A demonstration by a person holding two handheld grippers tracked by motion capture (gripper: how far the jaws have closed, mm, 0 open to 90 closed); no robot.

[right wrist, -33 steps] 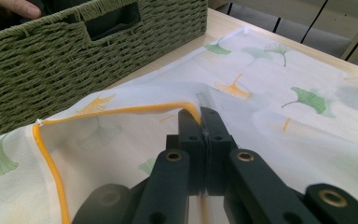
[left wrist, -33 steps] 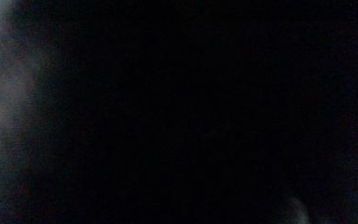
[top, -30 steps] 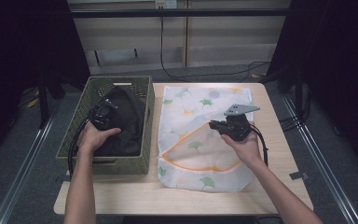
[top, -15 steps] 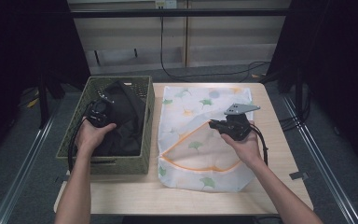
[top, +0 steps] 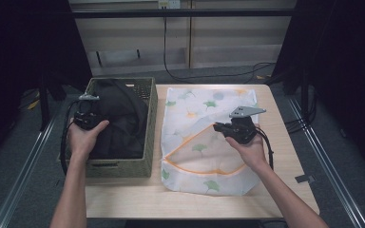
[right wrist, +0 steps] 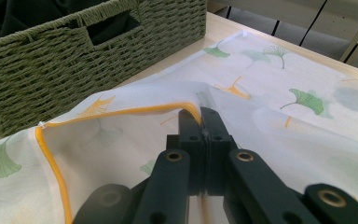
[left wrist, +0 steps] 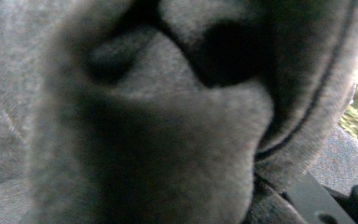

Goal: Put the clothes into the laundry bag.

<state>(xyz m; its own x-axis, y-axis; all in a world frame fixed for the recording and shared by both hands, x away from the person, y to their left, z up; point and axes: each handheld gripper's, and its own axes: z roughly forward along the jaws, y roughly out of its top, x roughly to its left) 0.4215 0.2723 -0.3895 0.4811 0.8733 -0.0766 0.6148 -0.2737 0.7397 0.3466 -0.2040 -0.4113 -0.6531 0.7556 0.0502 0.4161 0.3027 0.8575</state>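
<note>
**Dark garment coming out of basket, bag mouth held open**

Landmark: the green woven basket (top: 123,164), at the table's left end.

- Left gripper (top: 86,116) sits over the basket's left side, clamped on the dark garment (top: 119,123). Its jaws have just been closing and grey-black knit fabric (left wrist: 168,140) presses right up to its camera, bunched between them. Most of the garment lies inside the basket.
- Right gripper (right wrist: 200,116) is to the right of the basket, jaws pinched tight on the orange-trimmed rim (right wrist: 121,112) of the leaf-print mesh laundry bag (top: 204,109). The rim is lifted off the table, so the mouth gapes toward the person.
- Bag lies flat just beside the basket's right wall, touching or nearly so.

Risks, as I judge them:
- The grip looks like a fold only. The hanging weight of the rest could drag the cloth out of the jaws on the way up.
- A trailing sleeve or hem may catch the basket's wicker rim and drag or tip the basket toward the bag.
- The bag's mouth is held at one point. Bulky cloth pushed in could collapse the opening or pull the thin rim free of the right jaws.
</note>
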